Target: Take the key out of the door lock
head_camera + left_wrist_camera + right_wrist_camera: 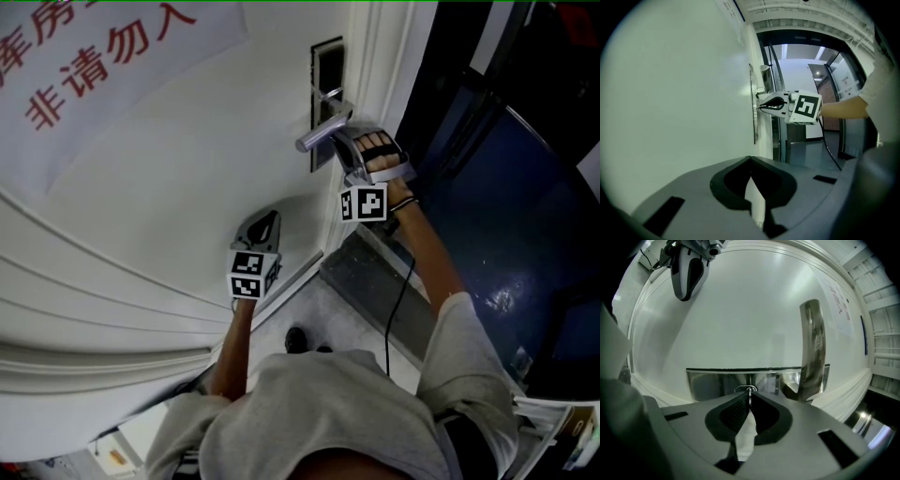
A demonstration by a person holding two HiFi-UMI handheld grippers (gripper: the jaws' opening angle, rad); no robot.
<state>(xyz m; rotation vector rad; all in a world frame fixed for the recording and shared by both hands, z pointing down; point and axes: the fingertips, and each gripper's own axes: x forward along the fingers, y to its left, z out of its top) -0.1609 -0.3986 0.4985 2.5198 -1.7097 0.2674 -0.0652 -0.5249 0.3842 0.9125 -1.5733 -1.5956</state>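
Note:
The white door carries a metal lock plate with a silver lever handle. The key sticks out of the plate as a thin metal edge, just left of the handle. My right gripper is shut on it, pointing straight at the plate; in the head view this gripper sits right under the handle. My left gripper is shut on nothing and hangs lower along the door, apart from the lock. From there I see the right gripper at the plate.
A paper sign with red characters is stuck on the door. Right of the door edge lies a dark doorway with a glossy floor. A black cable hangs from the right gripper. A shoe stands below.

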